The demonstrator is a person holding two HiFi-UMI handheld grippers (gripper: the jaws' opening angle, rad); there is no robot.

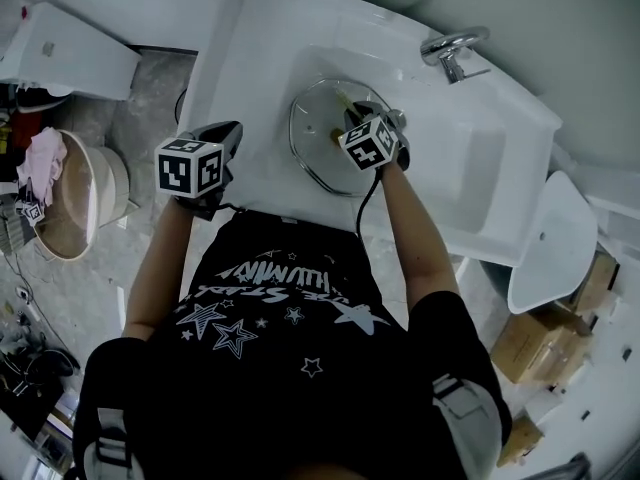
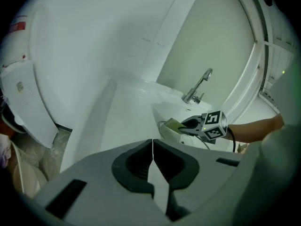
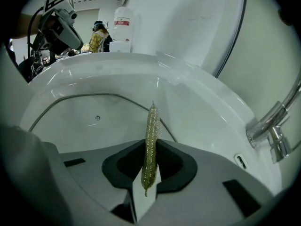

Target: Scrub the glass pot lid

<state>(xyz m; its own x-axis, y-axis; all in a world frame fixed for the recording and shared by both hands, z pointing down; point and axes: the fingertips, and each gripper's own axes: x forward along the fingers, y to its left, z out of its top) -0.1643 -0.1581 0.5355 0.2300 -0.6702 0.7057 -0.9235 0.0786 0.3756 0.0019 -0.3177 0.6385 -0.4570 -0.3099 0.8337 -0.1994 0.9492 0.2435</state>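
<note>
Glass pot lid (image 1: 312,153) scrub apparently mid-way
Inside the sink (image 1: 470,183), your right claw (image 3: 149,147) pinches a sponge (image 3: 151,126); left claw (image 2: 153,145) closed, empty.

I can read nothing: the white lettering (image 1: 270,273) on my shirt (image 1: 300,388) is upside-down and blurred, and the red label (image 3: 122,21) on the white bottle (image 3: 123,32) at upper left is too small.

Head view looks steeply down on the sink (image 1: 480,173); both gripper views apparently share it.

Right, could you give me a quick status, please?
Left gripper shut, empty, over counter. Right gripper shut on scrub pad, over glass lid in sink. Nothing blocking the lid.
</note>
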